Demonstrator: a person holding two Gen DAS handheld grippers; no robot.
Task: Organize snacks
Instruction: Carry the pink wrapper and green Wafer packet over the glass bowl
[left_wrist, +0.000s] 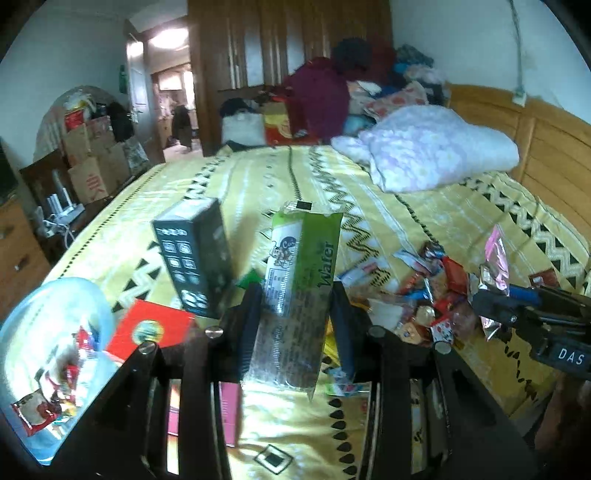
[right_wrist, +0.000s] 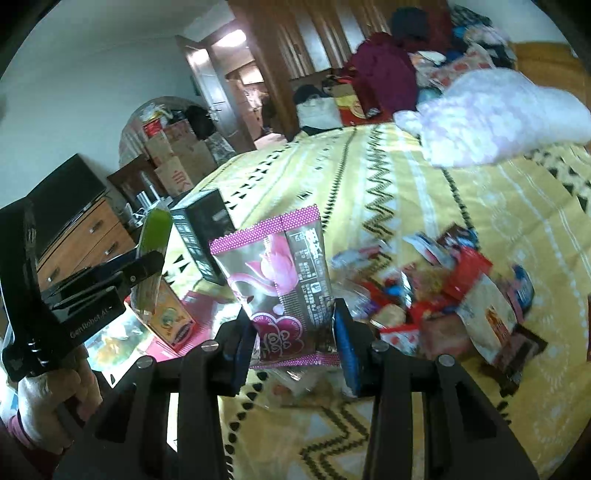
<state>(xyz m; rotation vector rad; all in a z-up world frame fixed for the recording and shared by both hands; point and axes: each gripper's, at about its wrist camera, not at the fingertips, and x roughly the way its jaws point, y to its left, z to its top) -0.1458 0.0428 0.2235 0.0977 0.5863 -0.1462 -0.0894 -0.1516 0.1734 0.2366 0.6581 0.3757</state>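
My left gripper (left_wrist: 295, 295) is shut on a green wafer packet (left_wrist: 306, 266), which stands upright above the bed. The right wrist view shows this same gripper (right_wrist: 147, 269) and its green packet (right_wrist: 155, 229) at the left, with a hand below. My right gripper (right_wrist: 291, 325) is shut on a pink flamingo snack packet (right_wrist: 284, 273), also lifted off the bed. In the left wrist view the right gripper (left_wrist: 484, 302) sits at the right edge with the pink packet (left_wrist: 496, 258). A heap of small wrapped snacks (left_wrist: 424, 295) (right_wrist: 443, 295) lies on the yellow bedspread (left_wrist: 258, 177).
A clear plastic tub (left_wrist: 22, 325) with a few snacks in it sits at the left. Beside it are a red box (left_wrist: 151, 328) and an upright black box (left_wrist: 199, 258). A folded pale quilt (left_wrist: 436, 147) lies at the far right. Cartons and a dresser line the left wall.
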